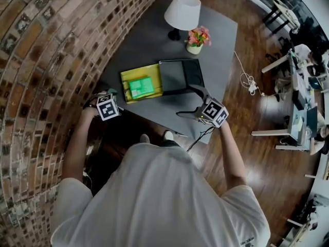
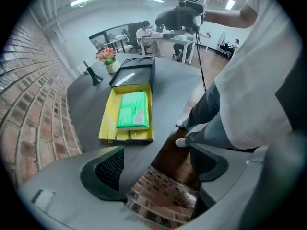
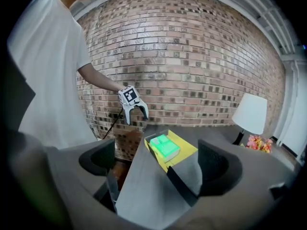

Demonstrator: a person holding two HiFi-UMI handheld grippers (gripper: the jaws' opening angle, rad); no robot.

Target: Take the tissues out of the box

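Counter point(image 1: 149, 40) carries the open yellow box point(image 1: 125, 81). A black tray point(image 1: 180, 76) abuts the box on its right, seen from the head view. The green tissue pack point(image 1: 141, 87) lies flat inside the box.

My left gripper point(image 2: 158, 169) is spread and empty, off the box's near-left corner. My right gripper point(image 3: 158, 164) is spread and empty, near-right of the box.

Judgement: the pack is light, soft and film-wrapped, so likely slippery. I'd pinch gently across its narrow width and lift straight up.

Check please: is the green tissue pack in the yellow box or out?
In. The green tissue pack lies flat inside the open yellow box.
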